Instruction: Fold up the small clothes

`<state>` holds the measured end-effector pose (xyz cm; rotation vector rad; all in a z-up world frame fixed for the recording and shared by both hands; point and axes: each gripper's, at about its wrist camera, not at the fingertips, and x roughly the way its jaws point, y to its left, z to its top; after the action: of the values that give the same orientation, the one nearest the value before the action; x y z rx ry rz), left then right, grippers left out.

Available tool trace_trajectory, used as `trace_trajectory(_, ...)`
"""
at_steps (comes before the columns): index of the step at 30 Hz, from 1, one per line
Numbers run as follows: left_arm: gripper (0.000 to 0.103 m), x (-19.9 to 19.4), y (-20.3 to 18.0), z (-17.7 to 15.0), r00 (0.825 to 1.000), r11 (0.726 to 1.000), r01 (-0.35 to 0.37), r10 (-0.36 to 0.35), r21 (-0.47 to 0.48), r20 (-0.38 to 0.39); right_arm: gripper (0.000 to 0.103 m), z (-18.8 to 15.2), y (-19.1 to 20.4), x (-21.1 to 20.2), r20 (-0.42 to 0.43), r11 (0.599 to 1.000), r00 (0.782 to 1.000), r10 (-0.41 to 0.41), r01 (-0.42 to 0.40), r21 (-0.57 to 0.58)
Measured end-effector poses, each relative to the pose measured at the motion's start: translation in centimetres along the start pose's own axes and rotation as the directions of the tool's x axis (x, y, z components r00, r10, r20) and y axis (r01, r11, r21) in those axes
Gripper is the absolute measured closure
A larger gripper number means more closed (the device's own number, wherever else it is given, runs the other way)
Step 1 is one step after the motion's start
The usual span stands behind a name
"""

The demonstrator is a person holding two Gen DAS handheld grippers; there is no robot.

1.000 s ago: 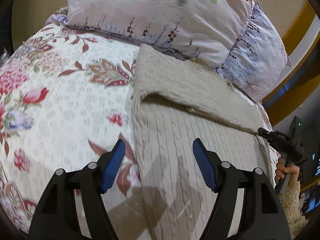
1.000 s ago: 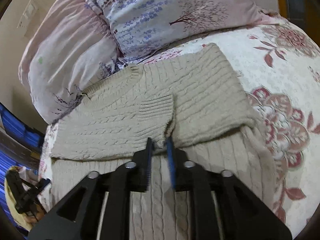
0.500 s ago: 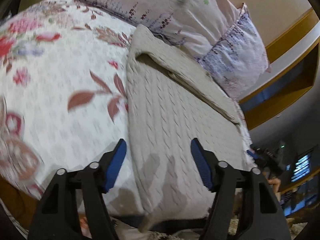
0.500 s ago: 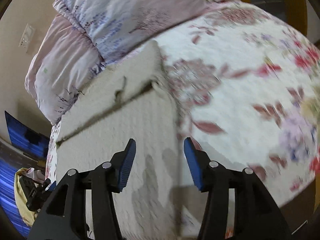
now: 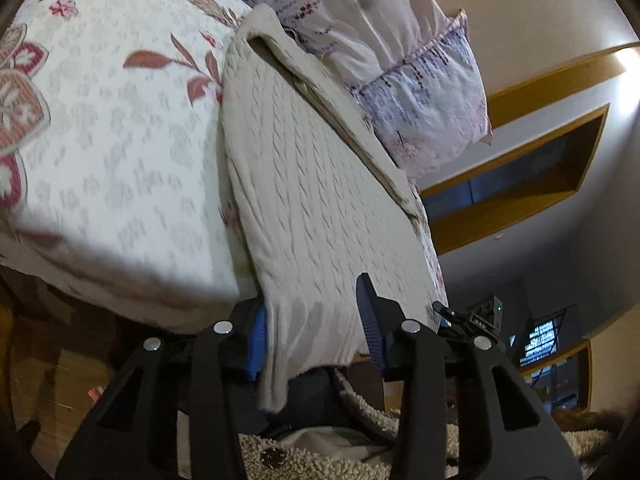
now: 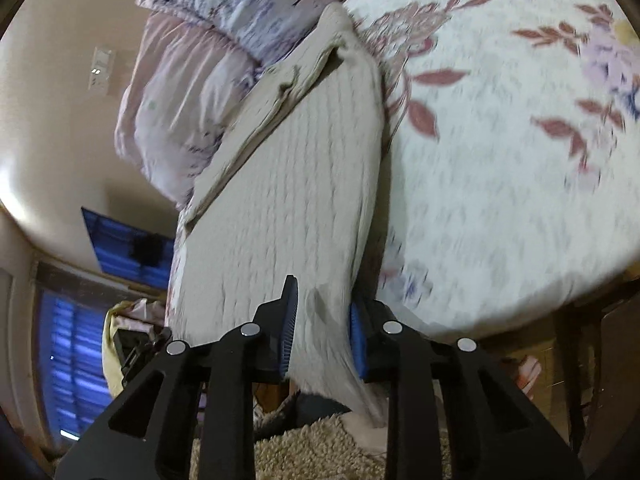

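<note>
A beige cable-knit sweater (image 5: 312, 184) lies on the bed, its sleeves folded across the far part, its hem hanging over the near bed edge. It also shows in the right wrist view (image 6: 296, 184). My left gripper (image 5: 312, 328) is open, its blue pads straddling the hem's left corner. My right gripper (image 6: 320, 328) is open, its pads on either side of the hem's right corner. Neither has closed on the cloth. The right gripper (image 5: 476, 320) shows in the left wrist view.
The floral bedspread (image 5: 100, 140) covers the bed, seen also in the right wrist view (image 6: 500, 180). Pillows (image 5: 400, 48) lie at the head, beyond the sweater. A shaggy beige rug (image 6: 320, 452) lies below the bed edge. A wooden frame (image 5: 520, 168) is at the right.
Both grippers dropped back from the folded sleeves to the near bed edge. The right gripper opened, letting go of the sleeve. Both now straddle the hanging hem's corners.
</note>
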<state>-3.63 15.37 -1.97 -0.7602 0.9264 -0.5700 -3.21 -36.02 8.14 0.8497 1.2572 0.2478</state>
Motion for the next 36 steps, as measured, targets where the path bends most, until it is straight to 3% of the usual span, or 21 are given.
trace_trajectory(5,0.066,0.9,-0.4,-1.0,0.996,0.998,-0.048,0.050,0.034,-0.075,0.078,-1.4,1.2,0.2,-0.039,0.998,0.999,0.005,-0.007,-0.061)
trace_trajectory(7,0.079,1.3,-0.1,-1.1,0.995,0.999,-0.044,0.046,0.024,-0.087,0.087,-1.8,1.7,0.5,-0.053,0.996,0.999,-0.004,-0.001,-0.088)
trace_trajectory(8,0.091,1.5,-0.2,-1.1,0.995,0.999,-0.036,0.037,0.020,-0.096,0.094,-1.9,1.9,0.6,-0.054,0.995,0.998,-0.012,0.007,-0.100)
trace_trajectory(10,0.094,1.6,-0.7,-0.8,0.995,0.999,-0.035,0.039,0.036,-0.096,0.094,-1.8,2.6,0.5,-0.024,0.991,0.999,-0.028,0.025,-0.134)
trace_trajectory(16,0.097,-0.2,-3.2,1.6,0.997,0.987,-0.083,0.081,0.137,0.020,0.095,-0.3,5.7,-1.7,0.162,0.968,0.986,-0.027,0.066,-0.242)
trace_trajectory(24,0.097,-1.6,-5.3,6.0,0.977,0.968,-0.174,0.147,0.181,0.152,0.095,0.7,8.6,-3.7,0.362,0.917,0.931,-0.049,0.186,-0.354)
trace_trajectory(31,0.097,-1.6,-6.6,9.7,0.952,0.956,-0.235,0.190,0.175,0.242,0.095,2.1,9.4,-3.5,0.433,0.895,0.900,-0.052,0.234,-0.379)
trace_trajectory(36,0.097,-0.8,-8.7,12.4,0.927,0.922,-0.304,0.229,0.238,0.297,0.095,4.2,10.6,-3.0,0.468,0.881,0.881,-0.065,0.271,-0.388)
